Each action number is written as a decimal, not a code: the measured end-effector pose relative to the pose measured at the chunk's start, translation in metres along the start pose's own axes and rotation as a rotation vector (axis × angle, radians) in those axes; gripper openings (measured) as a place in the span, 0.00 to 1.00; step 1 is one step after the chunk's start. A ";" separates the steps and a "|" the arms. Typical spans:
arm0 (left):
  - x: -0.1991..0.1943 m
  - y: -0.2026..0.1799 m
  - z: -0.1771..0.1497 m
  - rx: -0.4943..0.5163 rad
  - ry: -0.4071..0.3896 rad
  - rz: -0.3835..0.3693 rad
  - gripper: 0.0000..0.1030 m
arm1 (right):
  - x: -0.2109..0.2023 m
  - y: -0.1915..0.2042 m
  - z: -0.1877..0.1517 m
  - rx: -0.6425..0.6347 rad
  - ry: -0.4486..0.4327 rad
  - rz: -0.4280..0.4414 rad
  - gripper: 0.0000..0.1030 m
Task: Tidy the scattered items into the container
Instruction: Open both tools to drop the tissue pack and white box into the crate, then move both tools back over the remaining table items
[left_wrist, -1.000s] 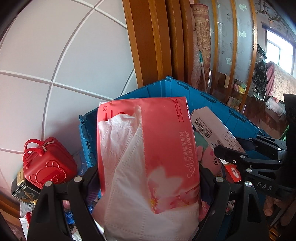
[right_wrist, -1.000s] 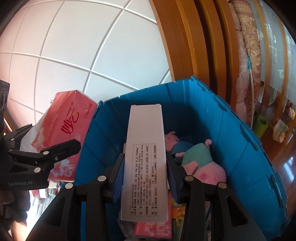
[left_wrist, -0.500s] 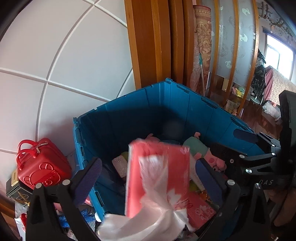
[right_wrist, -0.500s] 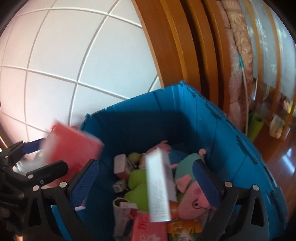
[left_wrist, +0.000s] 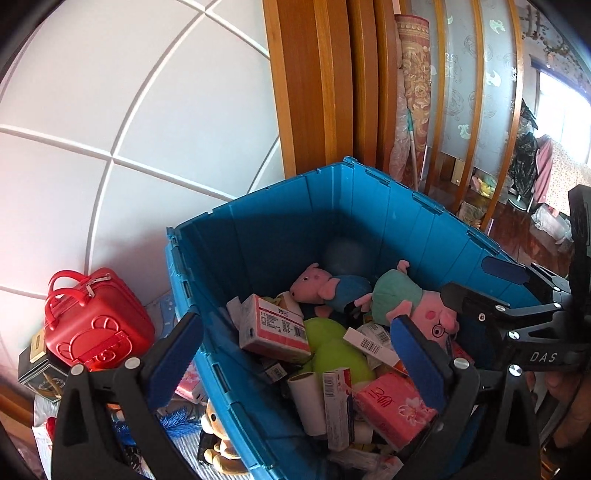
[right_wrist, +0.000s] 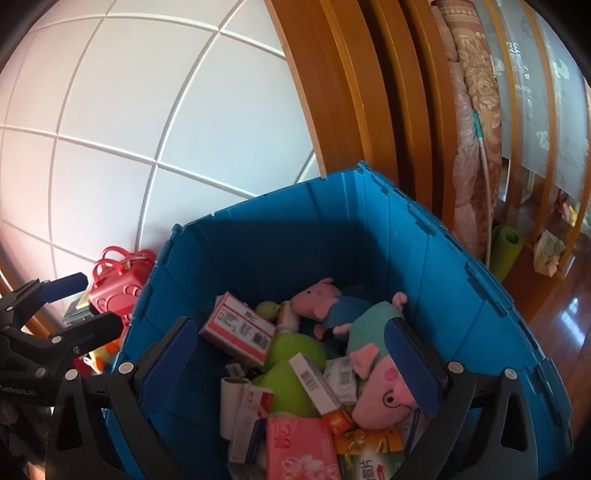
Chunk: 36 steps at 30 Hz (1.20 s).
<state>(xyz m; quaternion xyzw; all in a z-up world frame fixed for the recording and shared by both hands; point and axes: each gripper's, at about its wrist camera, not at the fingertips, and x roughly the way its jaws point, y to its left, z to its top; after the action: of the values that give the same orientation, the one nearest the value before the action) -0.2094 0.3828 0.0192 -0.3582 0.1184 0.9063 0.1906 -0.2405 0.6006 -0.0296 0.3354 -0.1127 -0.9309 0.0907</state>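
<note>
Blue crate (left_wrist: 369, 206), open-topped, standing against the white panelled wall (left_wrist: 110, 110) beside a wooden door frame (left_wrist: 314, 92); landmark for all entries. Inside the crate: two pink pig plushes, one in blue (left_wrist: 328, 286) toward the back, one in green (left_wrist: 410, 302) to its right; a green plush (left_wrist: 332, 347) at the middle; a pink-and-white carton (left_wrist: 269, 325) left of it, tilted on the heap; a slim white barcoded box (left_wrist: 373, 345) lying across the green plush; a white paper roll (left_wrist: 304, 400) and a narrow box (left_wrist: 338, 408) nearer the front; a pink tissue pack (left_wrist: 393, 406) at the front, lying flat; an orange-green pack (right_wrist: 369, 454) to its right. Outside the crate, on the left: a red case (left_wrist: 92, 325) with handles by the wall, a dark box (left_wrist: 37, 369) beside it, a blue brush (left_wrist: 173, 421) and a yellow plush (left_wrist: 218, 446) close against the crate's side. Left tongs (left_wrist: 295, 358): spread wide above the crate's front left, nothing between them. Right tongs (right_wrist: 291, 358): likewise wide apart and empty over the crate's front. Task items seen lie in the crate, save the strays at its left.
</note>
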 end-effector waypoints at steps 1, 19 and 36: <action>-0.003 0.002 -0.002 -0.005 -0.003 0.004 1.00 | -0.002 0.002 -0.001 -0.004 -0.002 0.002 1.00; -0.057 0.075 -0.098 -0.154 0.043 0.090 1.00 | -0.042 0.078 -0.024 -0.125 0.003 0.054 1.00; -0.119 0.256 -0.258 -0.412 0.155 0.280 1.00 | -0.030 0.253 -0.083 -0.309 0.086 0.193 1.00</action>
<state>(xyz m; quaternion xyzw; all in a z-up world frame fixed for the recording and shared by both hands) -0.0843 0.0310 -0.0628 -0.4378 -0.0059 0.8988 -0.0234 -0.1411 0.3535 -0.0052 0.3445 0.0040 -0.9090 0.2345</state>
